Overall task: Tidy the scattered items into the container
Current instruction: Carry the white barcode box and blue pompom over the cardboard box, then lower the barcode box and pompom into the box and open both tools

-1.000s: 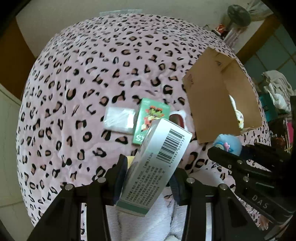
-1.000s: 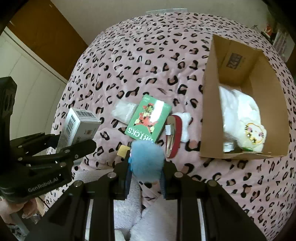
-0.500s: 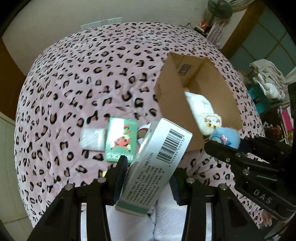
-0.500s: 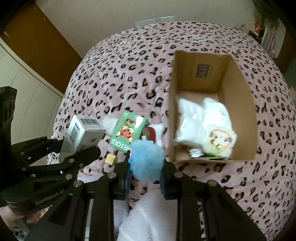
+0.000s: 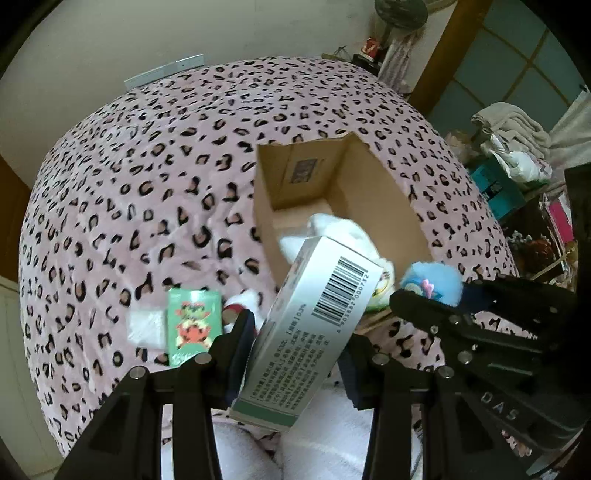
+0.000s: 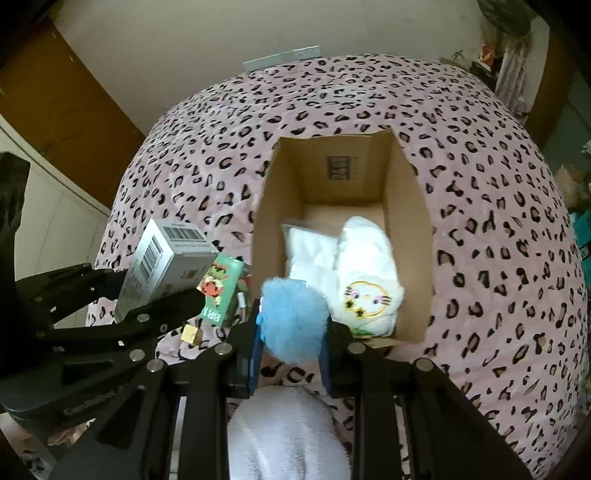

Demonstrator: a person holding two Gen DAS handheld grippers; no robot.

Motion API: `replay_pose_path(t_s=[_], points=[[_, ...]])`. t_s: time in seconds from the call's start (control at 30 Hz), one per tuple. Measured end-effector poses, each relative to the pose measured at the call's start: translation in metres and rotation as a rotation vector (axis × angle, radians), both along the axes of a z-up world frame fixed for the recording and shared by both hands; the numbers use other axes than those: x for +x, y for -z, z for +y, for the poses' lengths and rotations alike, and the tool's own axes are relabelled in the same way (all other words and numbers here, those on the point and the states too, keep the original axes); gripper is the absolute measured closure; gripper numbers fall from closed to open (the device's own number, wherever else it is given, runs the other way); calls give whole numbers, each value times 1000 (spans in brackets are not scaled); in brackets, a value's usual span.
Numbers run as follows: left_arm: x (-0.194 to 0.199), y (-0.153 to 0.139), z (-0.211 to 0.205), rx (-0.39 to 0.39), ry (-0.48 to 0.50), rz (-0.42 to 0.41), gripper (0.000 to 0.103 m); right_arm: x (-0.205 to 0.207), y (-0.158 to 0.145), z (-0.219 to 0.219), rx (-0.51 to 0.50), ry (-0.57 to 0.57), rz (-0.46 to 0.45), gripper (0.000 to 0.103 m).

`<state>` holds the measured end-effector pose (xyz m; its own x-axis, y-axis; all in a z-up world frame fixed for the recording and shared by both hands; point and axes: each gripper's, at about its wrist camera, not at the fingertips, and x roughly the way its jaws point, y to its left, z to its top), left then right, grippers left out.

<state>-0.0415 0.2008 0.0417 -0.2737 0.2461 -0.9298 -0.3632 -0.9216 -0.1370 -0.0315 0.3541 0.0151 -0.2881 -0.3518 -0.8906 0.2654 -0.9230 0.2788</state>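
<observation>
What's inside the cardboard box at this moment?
The cardboard box holds a white packet and a white plush item with a cat face, on bare floor beyond. The blue fluffy toy in the right tongs covers the near left corner.

Pink leopard-print blanket (image 5: 155,192), standing fan (image 5: 397,14) – far corner, folded laundry pile (image 5: 513,129)

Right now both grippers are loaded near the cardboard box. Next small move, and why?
Probably carry both a little further forward until they are over the opening of the cardboard box, then release. The right gripper holds the blue fluffy toy at the box's near wall, not clearly past it. The left gripper clamps the white carton short of the near wall too.
</observation>
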Motion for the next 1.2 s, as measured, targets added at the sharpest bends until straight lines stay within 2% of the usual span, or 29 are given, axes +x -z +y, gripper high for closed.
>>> replay_pose_path(t_s=[0.43,0.73,1.2], points=[[-34,10,40,44,9,-24,60,-34,17,42,-13,76,-36,77],[-45,21,43,41,7,-49,60,-44,28,44,-13,79,-57,77],[-55,23,47,58,12,-49,60,-52,37,44,-4,75,-66,75]])
